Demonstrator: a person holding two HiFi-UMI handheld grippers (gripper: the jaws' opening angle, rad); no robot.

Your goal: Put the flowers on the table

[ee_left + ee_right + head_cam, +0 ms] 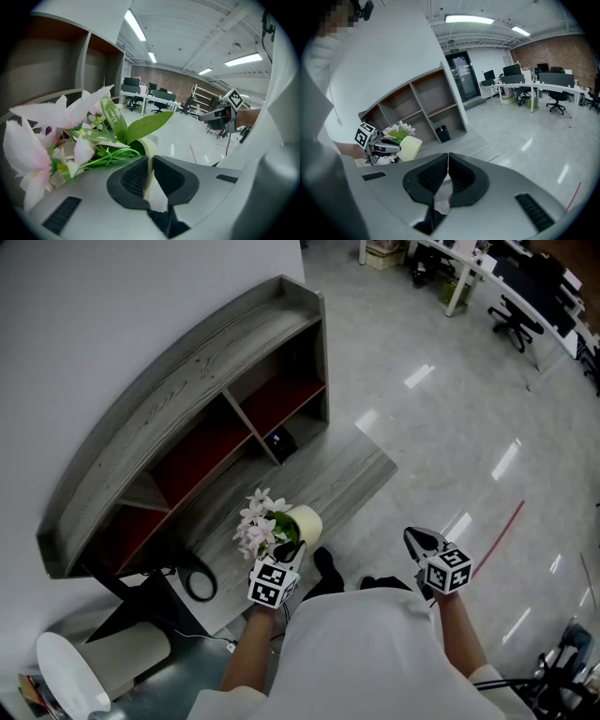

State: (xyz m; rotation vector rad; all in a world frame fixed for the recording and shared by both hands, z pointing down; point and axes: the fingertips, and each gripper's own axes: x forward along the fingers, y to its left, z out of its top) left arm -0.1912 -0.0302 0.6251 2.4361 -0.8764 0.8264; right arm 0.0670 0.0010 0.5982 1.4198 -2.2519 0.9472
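A cream pot (304, 521) of pale pink flowers (256, 519) hangs over the front of the low grey wooden table (342, 479), tipped so the blooms lean toward the shelf. My left gripper (292, 550) is shut on the pot's rim. In the left gripper view the thin rim (150, 157) stands pinched between the pads, with petals and green leaves (140, 127) beyond. My right gripper (419, 540) is off to the right over the floor, apart from the pot. Its jaws (448, 161) are shut with nothing between them. The right gripper view shows the pot (410, 147) at the left.
A curved grey shelf unit (187, 381) with red-backed compartments rises behind the table. A small black box (280, 442) and a black ring (199, 583) lie on the table. A white chair (70, 671) stands at lower left. Office desks and chairs (516, 296) stand far right across the glossy floor.
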